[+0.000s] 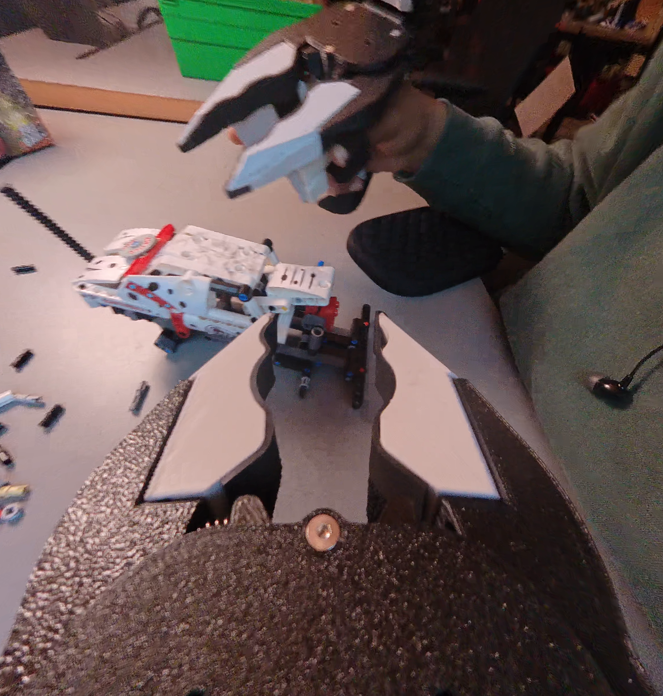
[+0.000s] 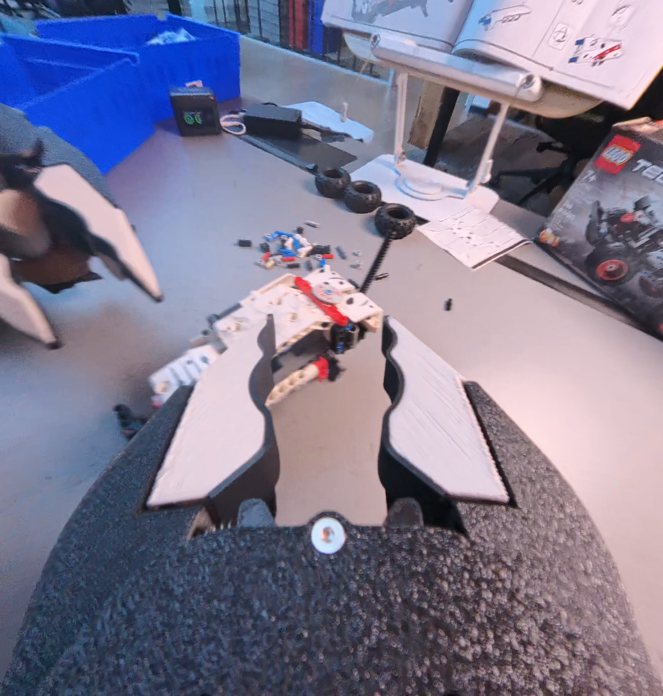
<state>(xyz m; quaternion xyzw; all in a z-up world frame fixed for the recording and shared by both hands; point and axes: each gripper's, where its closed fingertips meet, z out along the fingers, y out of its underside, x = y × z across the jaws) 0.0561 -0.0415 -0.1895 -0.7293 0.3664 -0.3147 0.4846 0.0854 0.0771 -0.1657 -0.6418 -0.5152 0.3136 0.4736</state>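
My left gripper (image 1: 322, 320) is low over the surface (image 1: 96, 180), jaws wide apart w/ nothing between them but bare top. Straight ahead of the tips, touching or nearly so (can't tell which), sits the black frame end (image 1: 345, 350) of the white-and-red brick-built truck body (image 1: 205, 278). Its long axis runs off to my left and slightly away, so this gripper faces its rear end-on. My right gripper (image 2: 328, 324) is likewise spread wide and empty, held above the surface; the truck body's (image 2: 296, 324) other end, w/ the red beam (image 2: 320, 299) and round disc (image 2: 328, 292), lies just beyond the tips, and one white beam (image 2: 296, 378) shows in the gap. So the model lies lengthwise between my two jaws; the left looks closer and lower, the right higher up. Past it: a black toothed strip (image 2: 377, 263), a scatter of small loose pieces (image 2: 292, 250), three black tyres (image 2: 362, 196), an instruction sheet (image 2: 473, 235), the kit box (image 2: 623, 226), then blue bins (image 2: 107, 86) far back.
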